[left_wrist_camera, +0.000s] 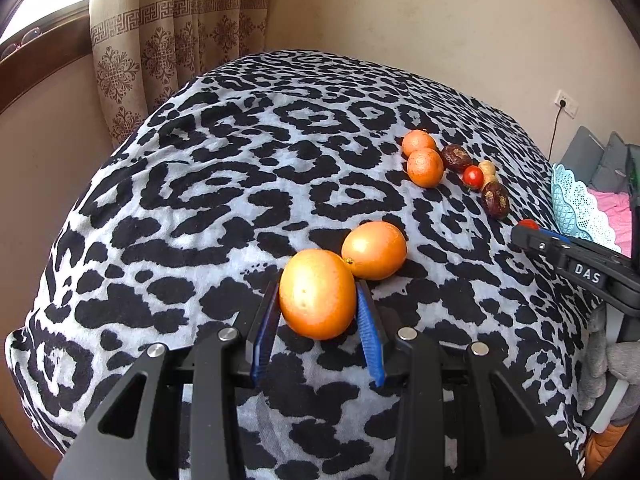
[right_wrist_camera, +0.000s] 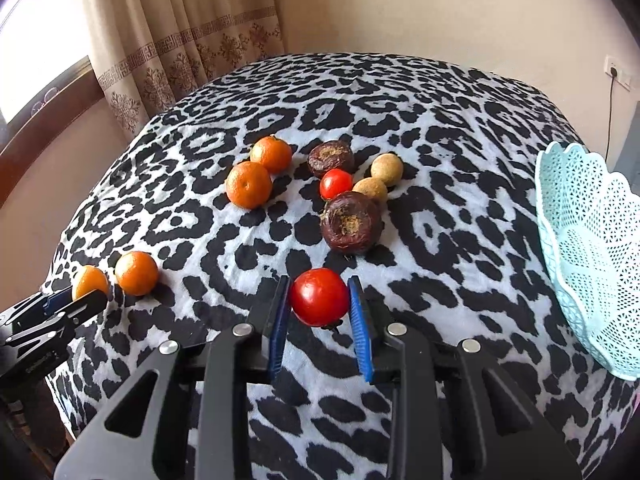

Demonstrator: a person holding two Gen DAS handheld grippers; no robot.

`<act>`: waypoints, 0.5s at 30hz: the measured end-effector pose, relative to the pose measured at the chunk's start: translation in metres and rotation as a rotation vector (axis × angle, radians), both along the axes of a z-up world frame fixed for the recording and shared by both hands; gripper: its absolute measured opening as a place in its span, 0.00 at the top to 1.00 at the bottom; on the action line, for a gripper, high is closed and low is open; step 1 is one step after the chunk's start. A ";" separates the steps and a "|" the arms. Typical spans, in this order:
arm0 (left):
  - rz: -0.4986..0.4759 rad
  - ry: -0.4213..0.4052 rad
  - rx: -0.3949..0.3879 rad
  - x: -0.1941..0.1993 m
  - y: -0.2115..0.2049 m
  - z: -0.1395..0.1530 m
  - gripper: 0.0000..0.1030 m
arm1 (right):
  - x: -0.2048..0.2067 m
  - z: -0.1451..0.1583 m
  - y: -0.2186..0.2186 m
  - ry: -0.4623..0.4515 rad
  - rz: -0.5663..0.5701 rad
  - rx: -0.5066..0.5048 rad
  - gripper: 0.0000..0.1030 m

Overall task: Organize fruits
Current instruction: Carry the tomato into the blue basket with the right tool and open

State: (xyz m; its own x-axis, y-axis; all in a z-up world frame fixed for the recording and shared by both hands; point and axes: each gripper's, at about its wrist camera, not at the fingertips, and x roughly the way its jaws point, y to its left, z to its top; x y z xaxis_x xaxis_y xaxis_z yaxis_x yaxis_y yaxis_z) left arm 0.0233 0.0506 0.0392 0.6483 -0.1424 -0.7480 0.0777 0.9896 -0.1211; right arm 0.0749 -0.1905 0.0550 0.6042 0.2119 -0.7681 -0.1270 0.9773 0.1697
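Nearest the left wrist camera, the left claw (left_wrist_camera: 318, 296) has its two blue-padded fingers (left_wrist_camera: 368, 320) closed part way against the sides of an orange kumquat (left_wrist_camera: 317, 294), which sits on the leopard-print cloth (left_wrist_camera: 200, 184) covering the desk. Just beyond it, touching its far side, lies a second kumquat (left_wrist_camera: 374, 250). Nearest the right wrist camera, the right claw (right_wrist_camera: 320, 298) likewise has its blue pads (right_wrist_camera: 358, 320) pressed to either side of a red cherry tomato (right_wrist_camera: 319, 297); whether the tomato rests on the cloth or is lifted just clear of it cannot be told. Farther on in that view, a wrinkled dark brown fruit (right_wrist_camera: 351, 222) lies near the middle of the desk, with a second cherry tomato (right_wrist_camera: 336, 183) and a tan round fruit (right_wrist_camera: 370, 191) touching it at the back. Behind those sit another tan fruit (right_wrist_camera: 387, 168) and another dark brown fruit (right_wrist_camera: 331, 157). To their left, two mandarins (right_wrist_camera: 248, 184) lie pressed together, one behind the other. At the right edge of the desk stands a pale blue perforated basket (right_wrist_camera: 560, 216) with a scalloped rim, well apart from the fruit; the part of its inside that shows holds nothing. Beyond the desk hang patterned beige curtains (right_wrist_camera: 180, 40) beside a window.
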 end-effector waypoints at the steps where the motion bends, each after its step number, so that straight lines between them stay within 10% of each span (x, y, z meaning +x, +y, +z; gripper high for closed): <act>1: -0.001 -0.001 0.001 0.000 0.000 0.000 0.63 | -0.002 0.002 -0.001 -0.004 -0.003 0.003 0.72; 15: -0.001 -0.023 0.013 -0.005 -0.007 0.008 0.63 | -0.026 0.030 -0.034 -0.078 -0.071 0.036 0.72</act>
State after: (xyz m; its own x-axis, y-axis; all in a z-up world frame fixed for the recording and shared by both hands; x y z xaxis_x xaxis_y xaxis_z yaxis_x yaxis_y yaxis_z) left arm 0.0178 0.0437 0.0470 0.6649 -0.1337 -0.7348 0.0816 0.9910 -0.1065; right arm 0.0487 -0.2250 0.0847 0.6762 0.1931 -0.7110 -0.0716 0.9777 0.1974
